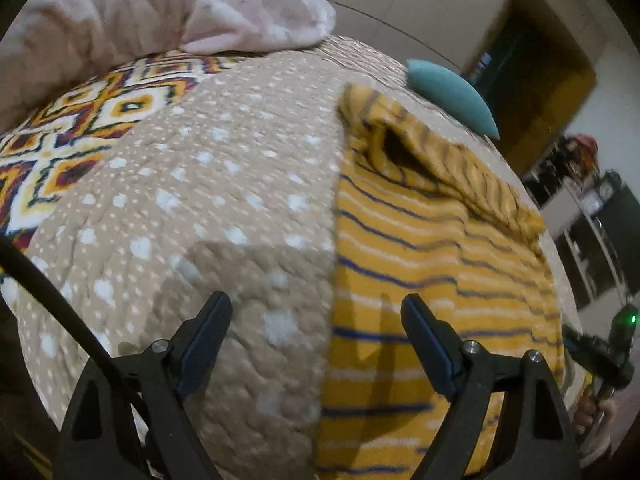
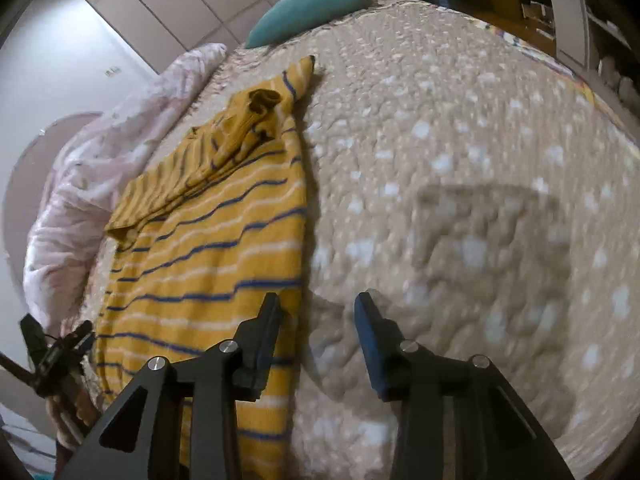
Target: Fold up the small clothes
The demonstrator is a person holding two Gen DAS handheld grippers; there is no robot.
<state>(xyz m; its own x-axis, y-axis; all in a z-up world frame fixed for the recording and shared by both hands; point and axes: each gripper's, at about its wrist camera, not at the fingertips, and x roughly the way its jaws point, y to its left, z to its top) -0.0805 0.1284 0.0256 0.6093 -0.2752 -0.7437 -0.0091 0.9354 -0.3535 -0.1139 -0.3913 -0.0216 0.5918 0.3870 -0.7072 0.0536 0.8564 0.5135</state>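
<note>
Nearest us, our left tool (image 1: 316, 312) and right tool (image 2: 316, 312) both hang with fingers apart and holding nothing, each straddling one long edge of the yellow striped sweater (image 1: 420, 248) that lies flat on the dotted beige quilt (image 1: 224, 208) of the bed. We judge the knit to be light, soft and limp, so it will sag and drape; we would pinch it at the near hem corners or side edges. Farther off, a sleeve (image 2: 224, 148) lies folded across its body, with a teal pillow (image 2: 308, 4) and pink duvet (image 1: 160, 4) beyond.
</note>
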